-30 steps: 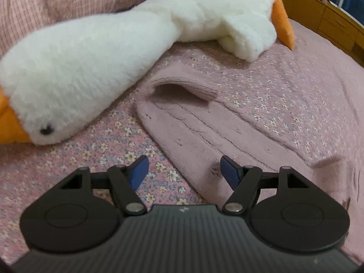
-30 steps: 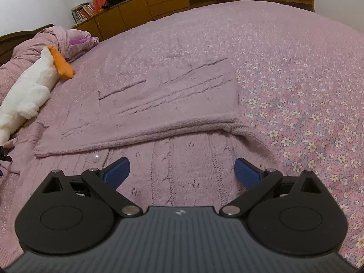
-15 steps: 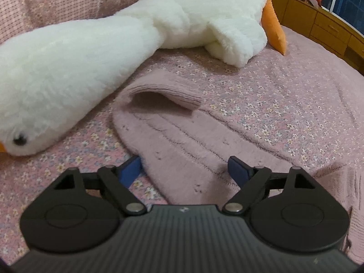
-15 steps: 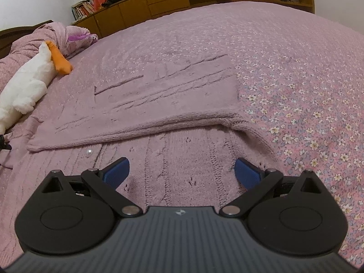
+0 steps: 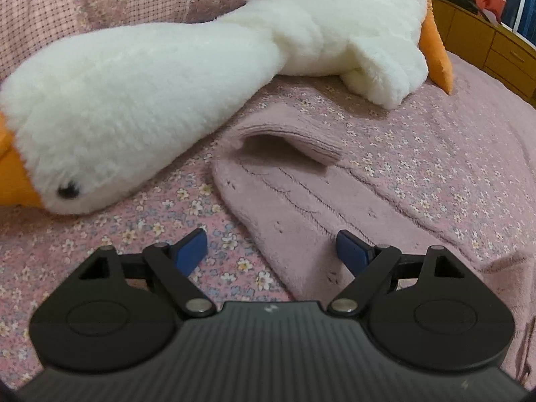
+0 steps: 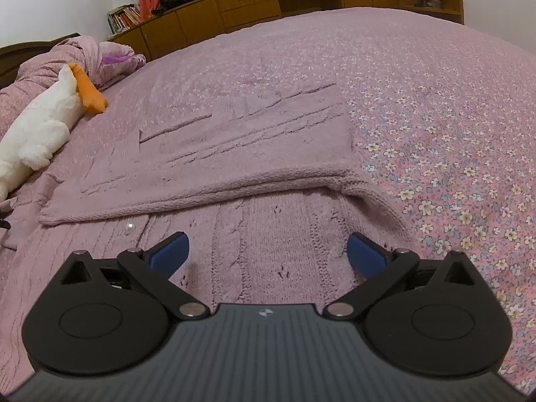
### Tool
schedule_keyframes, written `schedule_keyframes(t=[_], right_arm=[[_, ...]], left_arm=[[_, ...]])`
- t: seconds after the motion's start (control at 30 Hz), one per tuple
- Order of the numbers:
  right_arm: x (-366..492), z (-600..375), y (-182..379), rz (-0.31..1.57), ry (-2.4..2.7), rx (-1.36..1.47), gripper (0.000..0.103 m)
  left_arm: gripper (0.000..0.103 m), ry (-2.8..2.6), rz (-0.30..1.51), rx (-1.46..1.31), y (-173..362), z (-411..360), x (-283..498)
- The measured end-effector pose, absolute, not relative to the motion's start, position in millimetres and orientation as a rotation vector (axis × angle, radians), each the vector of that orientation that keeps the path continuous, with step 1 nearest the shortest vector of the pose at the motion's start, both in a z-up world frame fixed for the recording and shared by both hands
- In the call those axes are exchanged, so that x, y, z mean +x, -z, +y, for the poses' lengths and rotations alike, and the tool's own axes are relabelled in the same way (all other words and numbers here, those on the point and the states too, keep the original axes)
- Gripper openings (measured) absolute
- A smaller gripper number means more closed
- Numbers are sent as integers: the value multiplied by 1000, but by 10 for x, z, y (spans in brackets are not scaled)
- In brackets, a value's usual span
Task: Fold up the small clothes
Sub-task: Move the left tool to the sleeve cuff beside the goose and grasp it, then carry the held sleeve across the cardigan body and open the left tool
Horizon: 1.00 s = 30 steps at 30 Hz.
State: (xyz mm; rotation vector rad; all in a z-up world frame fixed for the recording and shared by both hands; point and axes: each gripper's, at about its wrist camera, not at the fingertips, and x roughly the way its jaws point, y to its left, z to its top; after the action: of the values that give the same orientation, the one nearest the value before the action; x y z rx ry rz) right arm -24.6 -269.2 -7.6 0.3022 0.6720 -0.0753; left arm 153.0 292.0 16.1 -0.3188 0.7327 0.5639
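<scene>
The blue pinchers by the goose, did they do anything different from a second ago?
The left gripper spread its jaws wider over the pink sweater's sleeve, gripping nothing. The right gripper stayed open over the sweater. The toy goose and the fold stayed put.

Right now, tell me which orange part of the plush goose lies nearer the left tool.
The beak, at the left edge beside the black eye. The orange foot lies far back, past the sleeve cuff.
</scene>
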Motion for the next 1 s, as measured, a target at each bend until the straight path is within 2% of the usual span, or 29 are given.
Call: schedule_keyframes(t=[0.07, 0.1, 0.17, 0.2, 0.23, 0.27, 0.57, 1.0], right_arm=[[-246, -2693, 80, 668, 75, 304, 103], [-248, -2697, 79, 667, 74, 306, 103], [-251, -2706, 80, 663, 73, 313, 103], [-249, -2707, 83, 661, 73, 313, 103], [-245, -2704, 84, 660, 75, 312, 103], [-243, -2697, 86, 659, 76, 309, 103], [-266, -2723, 69, 649, 73, 344, 103], [-292, -2768, 13, 652, 69, 364, 103]], left_arm=[[83, -567, 736, -290, -147, 2882, 1593], [78, -563, 736, -260, -139, 2840, 1618], [50, -525, 732, -193, -140, 2730, 1658], [41, -495, 729, -172, -146, 2680, 1667], [20, -460, 726, -161, -160, 2635, 1671], [12, -437, 724, -167, -169, 2617, 1669], [11, -465, 540, -213, -595, 2623, 1212], [11, -308, 369, -174, -1333, 1945, 844]])
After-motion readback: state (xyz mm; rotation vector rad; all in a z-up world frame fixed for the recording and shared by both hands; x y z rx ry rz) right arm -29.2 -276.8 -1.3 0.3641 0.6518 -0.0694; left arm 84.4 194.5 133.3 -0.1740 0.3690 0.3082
